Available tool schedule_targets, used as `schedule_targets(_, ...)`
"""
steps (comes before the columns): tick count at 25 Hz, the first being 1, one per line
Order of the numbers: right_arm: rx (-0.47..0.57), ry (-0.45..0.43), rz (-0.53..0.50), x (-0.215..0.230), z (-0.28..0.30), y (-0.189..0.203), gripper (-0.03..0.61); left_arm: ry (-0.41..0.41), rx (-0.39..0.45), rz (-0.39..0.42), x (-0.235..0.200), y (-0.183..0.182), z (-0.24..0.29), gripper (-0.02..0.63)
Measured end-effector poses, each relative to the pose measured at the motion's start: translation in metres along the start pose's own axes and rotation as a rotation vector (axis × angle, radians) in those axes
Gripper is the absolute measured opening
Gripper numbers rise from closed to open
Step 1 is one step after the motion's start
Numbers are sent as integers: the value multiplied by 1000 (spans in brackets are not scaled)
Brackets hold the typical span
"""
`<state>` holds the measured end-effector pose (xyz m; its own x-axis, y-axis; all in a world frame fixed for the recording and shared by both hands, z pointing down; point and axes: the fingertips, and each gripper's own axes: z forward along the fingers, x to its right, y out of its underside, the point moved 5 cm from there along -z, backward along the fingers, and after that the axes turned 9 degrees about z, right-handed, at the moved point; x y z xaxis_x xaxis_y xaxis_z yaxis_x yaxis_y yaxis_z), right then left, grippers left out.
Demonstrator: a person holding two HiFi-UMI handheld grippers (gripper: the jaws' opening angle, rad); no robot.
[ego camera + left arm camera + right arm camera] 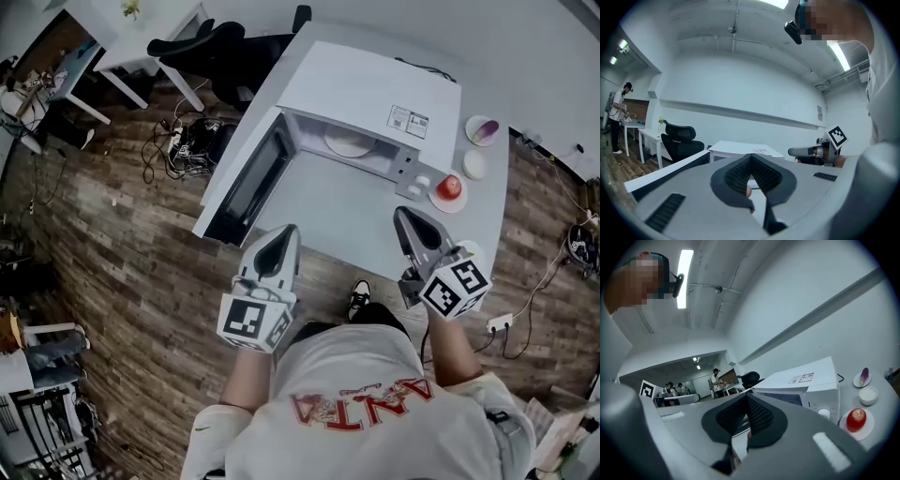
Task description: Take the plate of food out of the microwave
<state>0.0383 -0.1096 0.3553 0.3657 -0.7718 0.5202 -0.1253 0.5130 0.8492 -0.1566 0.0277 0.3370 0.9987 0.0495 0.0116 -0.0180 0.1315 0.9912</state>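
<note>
"Plate of food (349, 142), pale and round: where is it?"

"Inside the white microwave oven (375, 94), at the far side of the white table (323, 211). The cavity faces the person and the dark-windowed door (246, 183) is swung open to the left. What the plate carries cannot be made out."

"And the tongs?"

"Left gripper (281, 239) and right gripper (405, 223) hover over the near table edge, jaws pressed together, pinching nothing. The plate lies ahead and farther off, between them. Being round, it favours no approach angle. The right gripper looks slightly nearer."
</note>
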Motion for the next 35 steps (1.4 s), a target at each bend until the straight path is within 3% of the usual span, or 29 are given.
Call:
schedule_targets(7, -38, -8, 73, 41, 18, 3, 0, -19, -47, 3, 8, 9, 46, 9)
schedule_targets(18, -13, 108, 191, 49, 56, 21, 0, 61, -58, -18, -35, 30, 70, 9)
schedule_targets(23, -5, 139, 363, 61, 86, 46, 0, 118, -70, -26, -50, 36, 74, 9)
schedule_targets(27, -2, 180, 588, 82, 117, 74, 0, 143, -82, -31, -54, 47, 75, 9)
schedule_targets(28, -1, 171, 650, 87, 125, 80, 32, 147, -87, -30, -55, 48, 75, 9)
schedule_targets(29, 1, 168, 700, 91, 132, 84, 106, 150, -92, -28, -56, 48, 75, 9)
schedule_targets(35, 80, 270, 853, 128, 155, 106, 110, 146, -114, -30, -63, 53, 79, 9)
